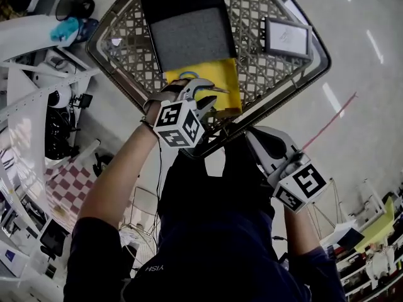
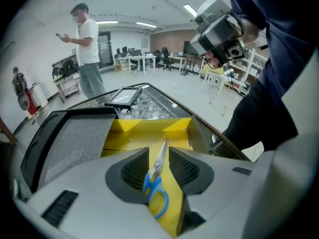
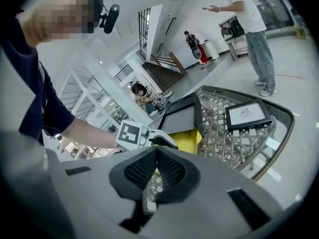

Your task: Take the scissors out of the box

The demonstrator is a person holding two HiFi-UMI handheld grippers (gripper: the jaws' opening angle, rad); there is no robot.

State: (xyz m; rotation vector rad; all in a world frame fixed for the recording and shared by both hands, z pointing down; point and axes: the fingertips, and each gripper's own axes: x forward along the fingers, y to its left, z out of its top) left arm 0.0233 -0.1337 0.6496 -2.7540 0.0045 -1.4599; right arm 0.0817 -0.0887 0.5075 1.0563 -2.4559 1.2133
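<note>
Left gripper view: scissors (image 2: pixel 155 182) seen between parted jaws

The left gripper (image 2: pixel 158 152) is held low over the yellow box (image 2: pixel 149 127) with its jaws spread wide. The blue-handled scissors are seen lying in the box between them, not clamped. The box is set on a woven tray (image 1: pixel 271 74), against a grey-lined lid (image 1: pixel 189 33). The right gripper (image 3: pixel 156 152) is held at the tray's near edge, with its jaws closed together and nothing between them.

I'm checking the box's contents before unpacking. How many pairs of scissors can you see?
1. The blue-handled scissors lie in the open yellow box, between the parted jaws of the left gripper. The gripper may hide more.
</note>
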